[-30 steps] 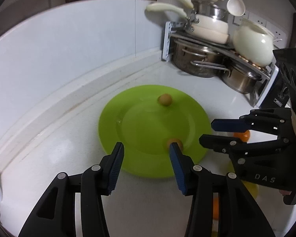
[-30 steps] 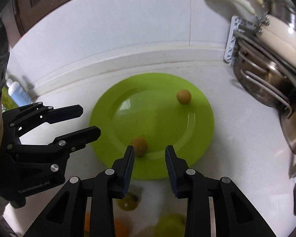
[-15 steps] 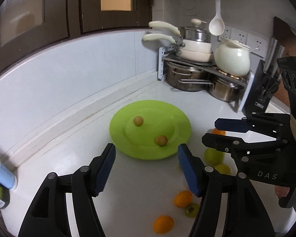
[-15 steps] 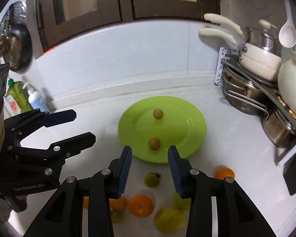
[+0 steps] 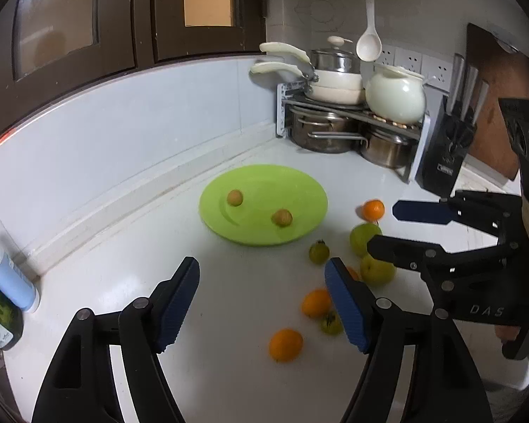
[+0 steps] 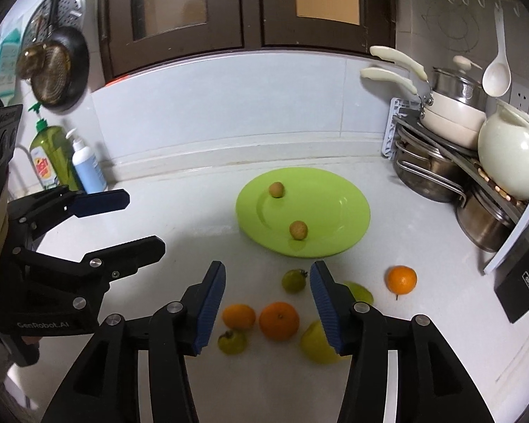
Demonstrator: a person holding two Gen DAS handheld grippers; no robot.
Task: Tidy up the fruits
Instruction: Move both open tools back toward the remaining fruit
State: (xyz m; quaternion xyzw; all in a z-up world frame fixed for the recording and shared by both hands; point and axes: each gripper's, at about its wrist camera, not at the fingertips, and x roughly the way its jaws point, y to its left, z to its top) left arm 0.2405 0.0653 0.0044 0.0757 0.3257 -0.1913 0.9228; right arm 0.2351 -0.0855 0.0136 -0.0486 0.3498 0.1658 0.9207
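Two small brown fruits [image 6: 298,230] sit on the green plate [image 6: 349,211], while oranges [image 6: 278,320] and green fruits [image 6: 293,281] wait scattered on the surface [image 6: 194,246]; the left hand-held gripper [image 5: 262,303] and right hand-held gripper [image 6: 267,308] gape empty.

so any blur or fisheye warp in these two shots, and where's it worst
Left wrist view: strong barrel warp bends the backsplash; the nearest orange is slightly soft. Right wrist view: the same warp curves the cabinets; fruit beside the right gripper is softest.
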